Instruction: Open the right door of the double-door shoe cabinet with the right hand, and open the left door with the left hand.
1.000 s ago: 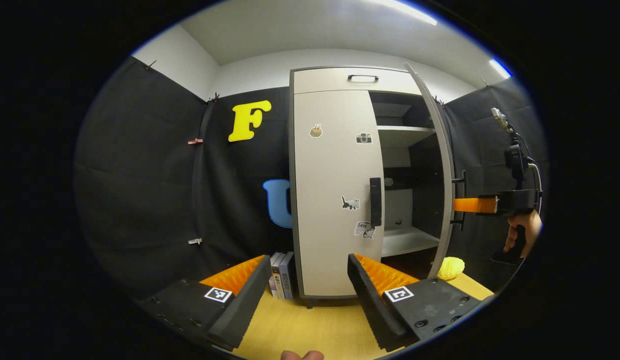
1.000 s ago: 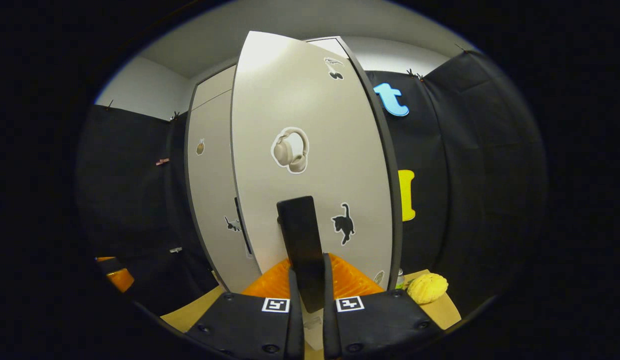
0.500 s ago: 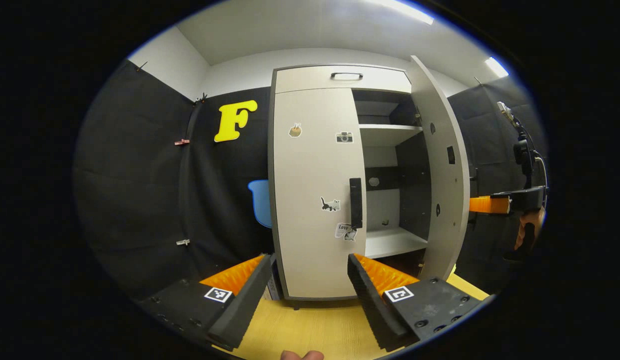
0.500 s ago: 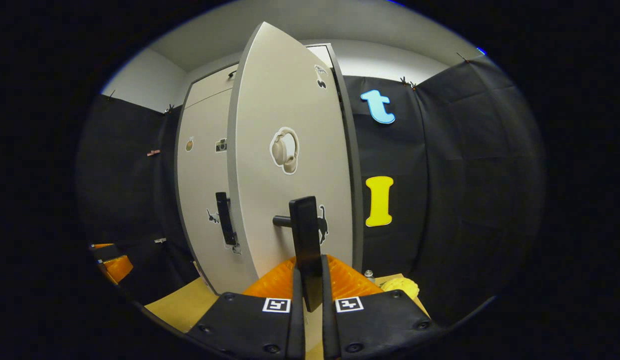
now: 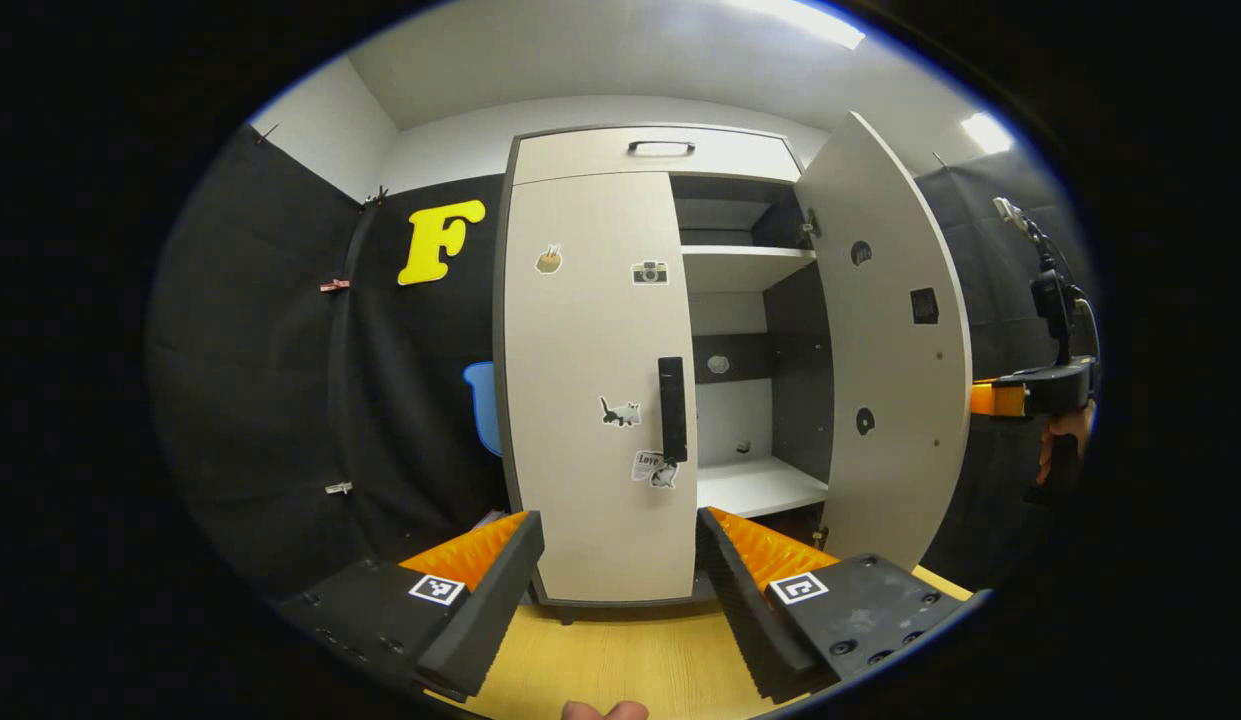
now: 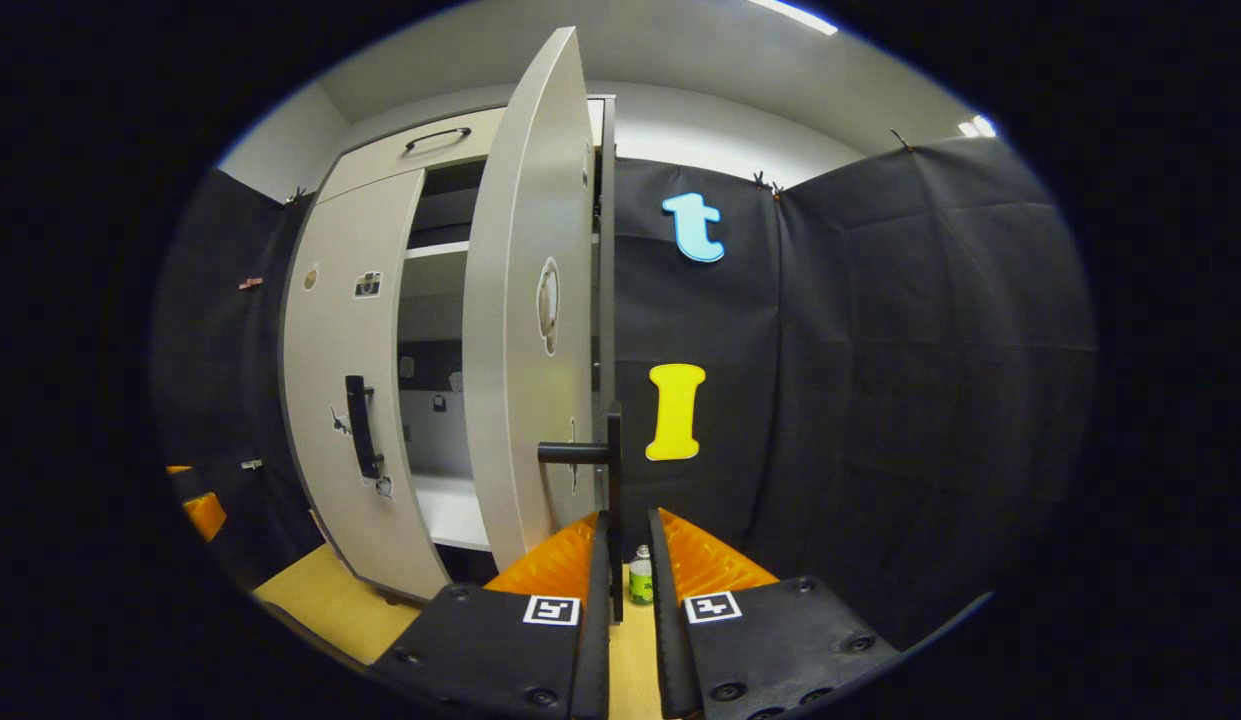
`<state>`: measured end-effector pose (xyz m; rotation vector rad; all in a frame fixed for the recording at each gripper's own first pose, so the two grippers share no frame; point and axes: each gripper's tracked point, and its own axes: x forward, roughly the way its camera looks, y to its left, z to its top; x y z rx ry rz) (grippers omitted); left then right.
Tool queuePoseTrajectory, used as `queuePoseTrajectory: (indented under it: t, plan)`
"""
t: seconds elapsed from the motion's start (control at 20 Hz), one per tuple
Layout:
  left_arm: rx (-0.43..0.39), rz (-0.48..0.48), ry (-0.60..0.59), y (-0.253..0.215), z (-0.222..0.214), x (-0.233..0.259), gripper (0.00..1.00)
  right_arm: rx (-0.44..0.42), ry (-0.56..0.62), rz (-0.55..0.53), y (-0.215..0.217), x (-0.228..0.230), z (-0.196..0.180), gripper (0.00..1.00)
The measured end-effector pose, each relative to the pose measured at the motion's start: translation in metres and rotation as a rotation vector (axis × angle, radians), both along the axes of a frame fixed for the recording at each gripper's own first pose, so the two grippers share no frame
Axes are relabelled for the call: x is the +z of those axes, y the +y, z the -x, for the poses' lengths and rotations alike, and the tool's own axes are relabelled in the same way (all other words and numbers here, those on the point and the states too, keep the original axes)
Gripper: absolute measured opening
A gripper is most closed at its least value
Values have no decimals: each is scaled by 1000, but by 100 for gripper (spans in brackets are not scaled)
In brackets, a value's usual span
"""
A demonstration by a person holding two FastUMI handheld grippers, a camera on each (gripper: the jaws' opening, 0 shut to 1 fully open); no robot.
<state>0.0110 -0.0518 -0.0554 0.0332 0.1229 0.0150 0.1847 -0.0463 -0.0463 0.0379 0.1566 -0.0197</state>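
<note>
right door [image 5: 885, 330] swung wide, done | right gripper [image 6: 628, 560] jaws clenched on right door handle [image 6: 612, 470] | left door [image 5: 595, 380] shut, left | left gripper [image 5: 620, 560] jaws released, left door handle [image 5: 671, 408] ahead, apart

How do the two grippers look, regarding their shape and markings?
The left gripper and the right gripper each have two wedge-shaped ribbed fingers on a black body with screws and two square black-and-white tags. In the left gripper view, a cabled module rises above the right gripper.
</note>
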Motion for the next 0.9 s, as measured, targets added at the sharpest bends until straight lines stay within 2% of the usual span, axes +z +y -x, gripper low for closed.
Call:
queuePoseTrajectory:
  t: [0.05, 0.1, 0.15, 0.2, 0.5, 0.65, 0.7, 0.8, 0.9]
  plan:
    - [-8, 1, -1, -4, -3, 0, 95, 9, 13, -32, 1, -2, 1, 15]
    - [-14, 1, -1, -7, -6, 0, 93, 13, 13, -40, 2, -2, 2, 16]
    - [-20, 0, 0, -11, -8, -1, 95, 19, 15, -31, 2, -2, 3, 24]
    - [-27, -1, 3, -14, -12, -2, 97, 26, 19, -33, -1, -2, 3, 24]
    - [-50, -16, -3, -32, -33, 2, 95, 53, 3, -87, -2, 7, 7, 31]
    - [-49, -35, -12, -38, -50, 5, 95, 60, -10, -67, -5, 14, 14, 37]
    - [-47, -42, -19, -40, -58, 8, 94, 54, -14, -49, -9, 15, 19, 45]
    - [-39, -55, -30, -43, -76, 12, 94, 41, -22, -24, -16, 16, 27, 67]
    - [-27, -67, -46, -46, -97, 18, 94, 40, -30, -26, -17, 18, 34, 76]
